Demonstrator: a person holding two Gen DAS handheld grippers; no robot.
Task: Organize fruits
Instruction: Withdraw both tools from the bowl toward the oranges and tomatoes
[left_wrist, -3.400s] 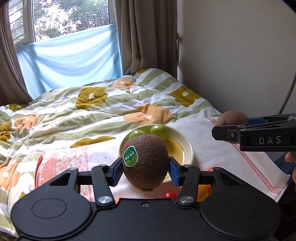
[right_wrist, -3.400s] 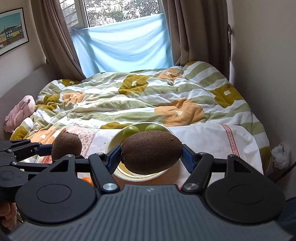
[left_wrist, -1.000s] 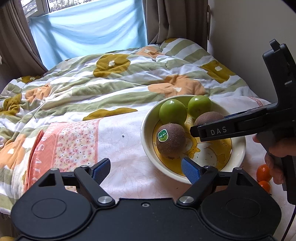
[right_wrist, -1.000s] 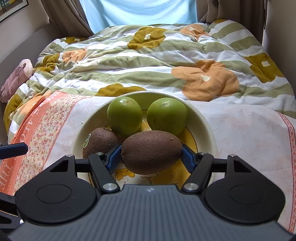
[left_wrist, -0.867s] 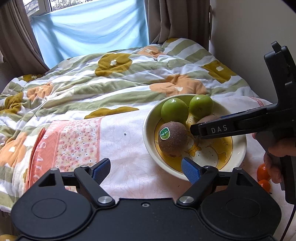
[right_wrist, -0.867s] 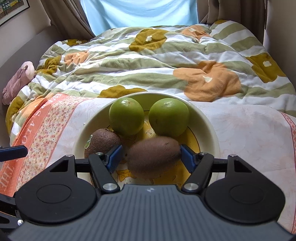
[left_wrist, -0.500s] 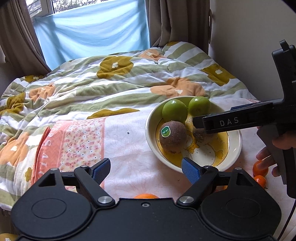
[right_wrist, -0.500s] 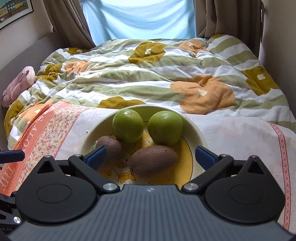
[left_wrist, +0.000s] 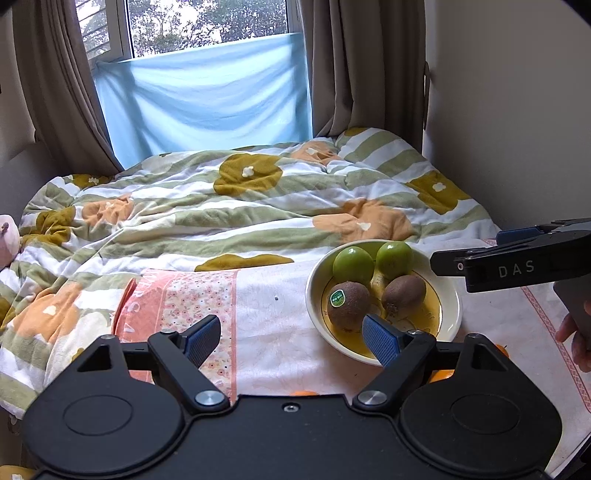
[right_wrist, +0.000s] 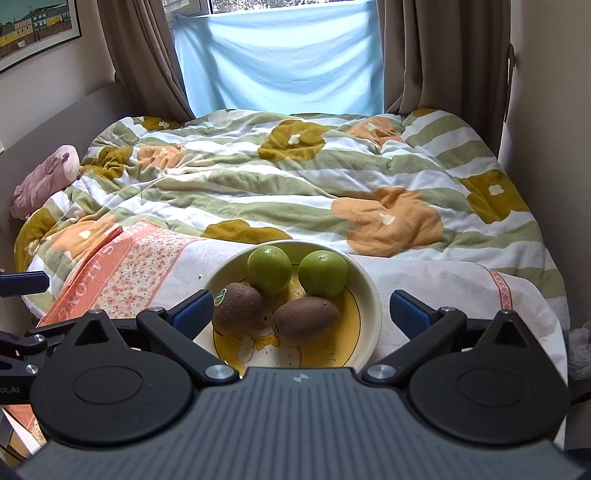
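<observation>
A cream bowl (left_wrist: 448, 314) (right_wrist: 371, 295) with a yellow inside sits on the cloth-covered surface at the foot of the bed. It holds two green fruits (left_wrist: 352, 260) (right_wrist: 269, 271) and two brown kiwis. The stickered kiwi (left_wrist: 349, 304) (right_wrist: 238, 308) lies left, the plain kiwi (left_wrist: 403, 293) (right_wrist: 306, 319) right. My left gripper (left_wrist: 291, 338) stands open and empty, above the cloth left of the bowl. My right gripper (right_wrist: 303, 312) is open wide and empty, raised above the bowl's near side; it also shows in the left wrist view (left_wrist: 509, 258).
Small orange fruits (left_wrist: 441, 374) lie on the cloth near the bowl's front edge, mostly hidden behind my left gripper. A striped floral duvet (right_wrist: 295, 177) covers the bed beyond. A pink soft toy (right_wrist: 46, 177) lies at the far left. A wall runs along the right.
The right gripper let go of the plain kiwi, which now lies in the bowl, and opened wide. Both grippers have risen and drawn back from the bowl.
</observation>
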